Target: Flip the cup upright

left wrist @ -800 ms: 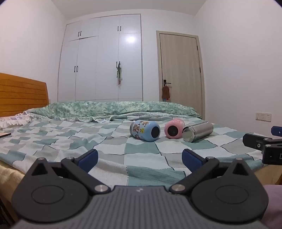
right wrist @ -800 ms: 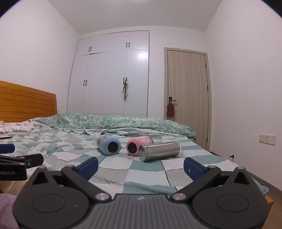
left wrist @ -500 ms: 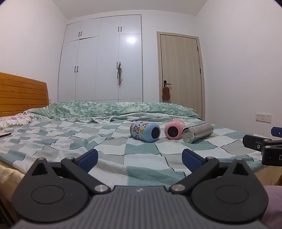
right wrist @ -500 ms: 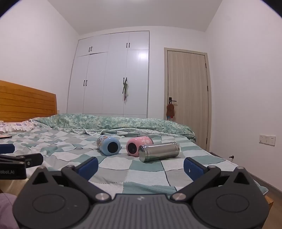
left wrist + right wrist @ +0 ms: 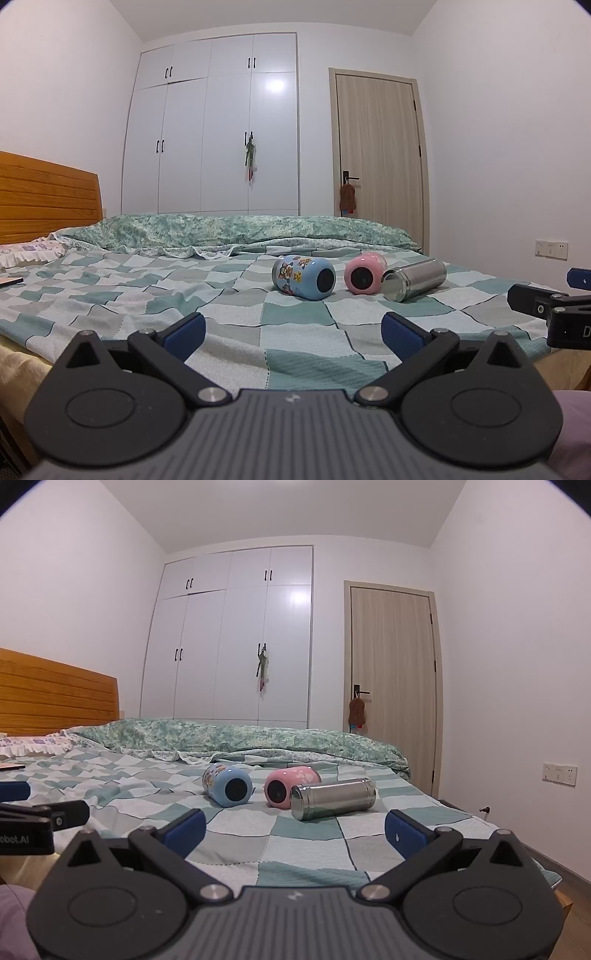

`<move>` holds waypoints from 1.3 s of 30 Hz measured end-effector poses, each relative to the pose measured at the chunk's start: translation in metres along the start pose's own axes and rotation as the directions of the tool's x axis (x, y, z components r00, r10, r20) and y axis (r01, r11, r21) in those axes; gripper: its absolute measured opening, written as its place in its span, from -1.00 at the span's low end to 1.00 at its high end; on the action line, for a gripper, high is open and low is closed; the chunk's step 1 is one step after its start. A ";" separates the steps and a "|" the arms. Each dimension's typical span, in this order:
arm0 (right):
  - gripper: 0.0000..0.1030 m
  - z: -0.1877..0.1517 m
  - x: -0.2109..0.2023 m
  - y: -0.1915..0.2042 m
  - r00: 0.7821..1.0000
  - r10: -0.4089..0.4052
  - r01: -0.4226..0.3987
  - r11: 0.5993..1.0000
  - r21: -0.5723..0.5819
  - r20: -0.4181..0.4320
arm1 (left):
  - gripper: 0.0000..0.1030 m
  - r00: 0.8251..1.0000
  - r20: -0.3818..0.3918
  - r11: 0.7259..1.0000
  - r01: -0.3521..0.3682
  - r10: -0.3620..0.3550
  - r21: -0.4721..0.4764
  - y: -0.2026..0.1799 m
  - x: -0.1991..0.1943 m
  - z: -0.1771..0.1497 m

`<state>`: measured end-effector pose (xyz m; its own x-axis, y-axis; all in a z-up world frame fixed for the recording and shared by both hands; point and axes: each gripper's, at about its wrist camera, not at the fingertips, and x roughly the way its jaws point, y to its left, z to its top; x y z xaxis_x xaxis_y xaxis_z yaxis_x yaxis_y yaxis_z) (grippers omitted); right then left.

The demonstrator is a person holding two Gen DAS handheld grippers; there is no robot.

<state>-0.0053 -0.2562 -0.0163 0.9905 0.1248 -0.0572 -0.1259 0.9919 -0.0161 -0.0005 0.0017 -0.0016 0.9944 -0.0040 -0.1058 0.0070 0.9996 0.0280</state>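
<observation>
1. The left gripper [image 5: 291, 326] hangs at the near edge of the bed [image 5: 110, 295], with its fingers wide apart and nothing between them. It is well apart from every cup.
2. The blue cup [image 5: 304, 277] lies on its side on the checked cover, at about 12 o'clock from the left gripper. Its dark end faces the camera. It is not upright yet.
3. The pink cup [image 5: 365, 274] lies on its side just to the right of the blue cup, also with its dark end toward us.
4. The steel cup [image 5: 413, 279] lies on its side beside the pink cup; whether they touch, I cannot tell.
5. The right gripper [image 5: 293, 829] is also spread open and empty, with the steel cup at about 12 o'clock from it.
6. My judgement: no part of the task is done. All three cups are still down; approach, grasp and turning all remain.
</observation>
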 end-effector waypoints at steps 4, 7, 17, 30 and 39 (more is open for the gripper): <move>1.00 0.000 0.000 0.000 1.000 0.000 0.000 1.000 -0.001 0.000 | 1.00 1.000 -0.001 1.000 0.000 0.000 0.000 -0.001 0.000 0.000; 1.00 0.000 0.000 0.000 1.000 0.000 0.000 1.000 -0.001 0.001 | 1.00 1.000 0.002 1.000 0.001 -0.001 -0.003 0.000 0.000 0.000; 1.00 0.000 -0.001 0.001 1.000 0.000 0.000 1.000 -0.002 0.001 | 1.00 1.000 0.003 1.000 0.001 -0.001 -0.003 0.000 0.000 0.000; 1.00 0.000 -0.001 0.001 1.000 -0.001 0.001 1.000 -0.003 0.001 | 1.00 1.000 0.004 1.000 0.001 -0.001 -0.003 0.000 -0.001 0.001; 1.00 0.000 -0.001 0.001 1.000 -0.001 0.001 1.000 -0.004 0.001 | 1.00 1.000 0.006 1.000 0.001 -0.001 -0.002 -0.001 -0.002 0.002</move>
<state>-0.0064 -0.2551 -0.0163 0.9907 0.1240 -0.0559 -0.1253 0.9919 -0.0201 -0.0019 0.0005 0.0002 0.9950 -0.0052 -0.0998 0.0079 0.9996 0.0260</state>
